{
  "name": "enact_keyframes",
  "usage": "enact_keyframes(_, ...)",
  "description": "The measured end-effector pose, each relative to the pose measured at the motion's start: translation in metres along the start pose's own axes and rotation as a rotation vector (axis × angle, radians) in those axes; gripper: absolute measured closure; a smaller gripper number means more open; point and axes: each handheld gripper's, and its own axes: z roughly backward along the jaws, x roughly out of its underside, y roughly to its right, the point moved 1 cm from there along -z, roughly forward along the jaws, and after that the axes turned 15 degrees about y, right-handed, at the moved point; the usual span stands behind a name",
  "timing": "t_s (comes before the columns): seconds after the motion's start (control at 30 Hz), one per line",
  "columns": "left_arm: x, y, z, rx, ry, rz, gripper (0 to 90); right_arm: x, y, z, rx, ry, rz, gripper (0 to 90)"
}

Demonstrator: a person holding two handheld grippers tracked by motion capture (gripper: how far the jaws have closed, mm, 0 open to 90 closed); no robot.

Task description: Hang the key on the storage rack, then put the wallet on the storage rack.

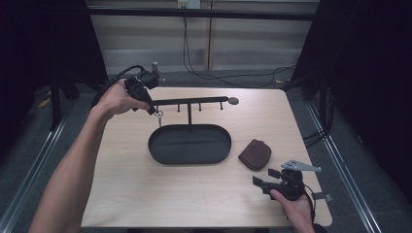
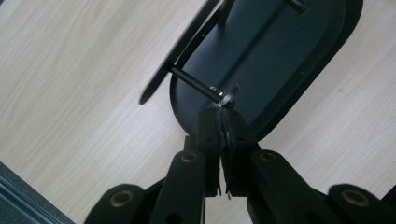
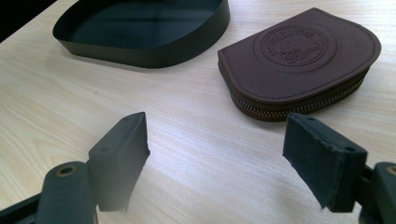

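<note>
A black stand has an oval tray (image 1: 189,145) as its base and a horizontal bar (image 1: 194,101) with short pegs above it. My left gripper (image 1: 154,110) is at the bar's left end, shut on a small metal ring (image 1: 159,115). In the left gripper view the jaws (image 2: 222,109) pinch that ring (image 2: 225,99) right at the tip of a peg (image 2: 191,81). A brown leather pouch (image 1: 255,154) lies flat to the right of the tray. My right gripper (image 1: 265,177) rests open near the table's front right, and the pouch (image 3: 299,60) lies just beyond its fingers (image 3: 121,149).
The tray's black wall (image 3: 140,46) lies ahead and left of the right gripper. The light wooden table (image 1: 145,194) ends close behind the right hand. Cables run along the floor beyond the table's far edge.
</note>
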Motion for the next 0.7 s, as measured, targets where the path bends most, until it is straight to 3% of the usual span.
enact_keyframes(0.3, 0.013, -0.002, 0.006, 0.007, 0.051, 0.031, 79.6, 0.000, 0.000, 0.000, 0.004, 0.003, 0.002, 22.1)
enact_keyframes(0.47, 0.025, -0.001, 0.007, 0.009, 0.091, 0.078, 72.9, 0.000, 0.000, 0.000, 0.005, 0.003, 0.001, 22.1)
enact_keyframes(0.53, 0.030, 0.000, 0.008, 0.019, 0.130, 0.102, 70.9, 0.000, 0.000, 0.000, 0.007, 0.003, 0.003, 22.1)
enact_keyframes(0.7, 0.039, 0.003, 0.010, 0.029, 0.165, 0.106, 64.0, 0.000, 0.001, 0.001, 0.008, 0.005, 0.001, 22.1)
